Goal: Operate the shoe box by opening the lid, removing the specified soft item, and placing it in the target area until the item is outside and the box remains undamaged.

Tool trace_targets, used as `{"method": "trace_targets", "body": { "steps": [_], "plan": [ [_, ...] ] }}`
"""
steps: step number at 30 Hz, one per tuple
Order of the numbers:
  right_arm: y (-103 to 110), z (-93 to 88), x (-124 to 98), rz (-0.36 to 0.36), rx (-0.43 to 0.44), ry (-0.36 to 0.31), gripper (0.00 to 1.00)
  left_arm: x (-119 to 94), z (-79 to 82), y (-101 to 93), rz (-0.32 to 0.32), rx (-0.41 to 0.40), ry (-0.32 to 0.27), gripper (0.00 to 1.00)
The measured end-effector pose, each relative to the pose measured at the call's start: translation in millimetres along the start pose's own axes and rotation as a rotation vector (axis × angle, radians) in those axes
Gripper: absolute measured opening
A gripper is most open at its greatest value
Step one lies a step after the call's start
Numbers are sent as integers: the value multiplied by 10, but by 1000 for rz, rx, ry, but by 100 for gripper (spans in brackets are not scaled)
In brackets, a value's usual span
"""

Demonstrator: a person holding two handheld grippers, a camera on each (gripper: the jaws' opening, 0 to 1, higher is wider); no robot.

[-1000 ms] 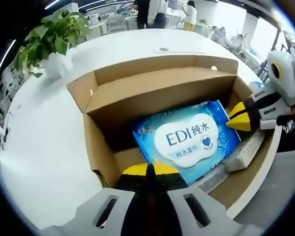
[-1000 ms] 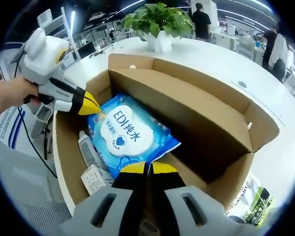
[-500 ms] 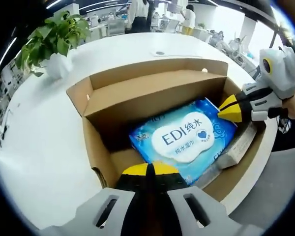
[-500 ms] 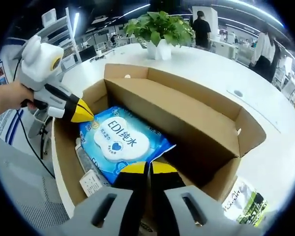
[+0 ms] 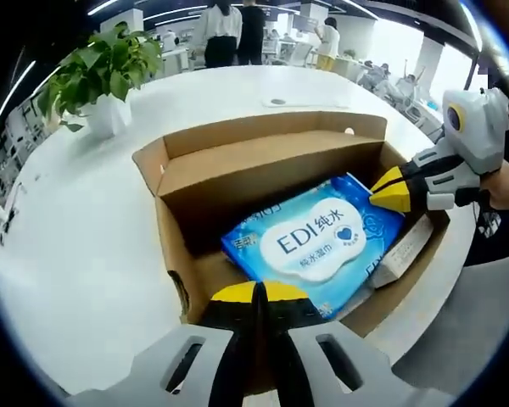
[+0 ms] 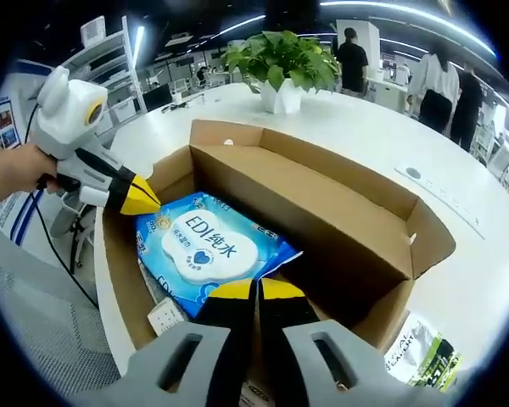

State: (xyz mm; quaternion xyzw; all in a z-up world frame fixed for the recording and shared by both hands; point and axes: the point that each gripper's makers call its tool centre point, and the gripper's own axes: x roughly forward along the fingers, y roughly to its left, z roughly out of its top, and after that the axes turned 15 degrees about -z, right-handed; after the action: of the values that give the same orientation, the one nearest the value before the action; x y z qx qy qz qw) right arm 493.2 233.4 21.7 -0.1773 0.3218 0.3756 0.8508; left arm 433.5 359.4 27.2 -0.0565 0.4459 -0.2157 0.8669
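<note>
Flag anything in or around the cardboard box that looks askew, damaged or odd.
The blue wet-wipes pack lies tilted in the cardboard box, propped over a small white carton rather than flat. The left gripper and right gripper pinch opposite ends of it. The box itself shows no tears.

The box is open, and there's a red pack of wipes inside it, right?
Not quite. The box is open, but the pack of wipes inside it is blue with a white label, not red. The left gripper view shows it, and so does the right gripper view.
</note>
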Motion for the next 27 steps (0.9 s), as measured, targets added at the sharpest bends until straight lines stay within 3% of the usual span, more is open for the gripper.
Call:
{"method": "trace_targets", "body": {
  "steps": [27],
  "plan": [
    [31, 368, -387, 14, 27, -62, 0, -466, 355, -173, 21, 48, -99, 0]
  ]
}}
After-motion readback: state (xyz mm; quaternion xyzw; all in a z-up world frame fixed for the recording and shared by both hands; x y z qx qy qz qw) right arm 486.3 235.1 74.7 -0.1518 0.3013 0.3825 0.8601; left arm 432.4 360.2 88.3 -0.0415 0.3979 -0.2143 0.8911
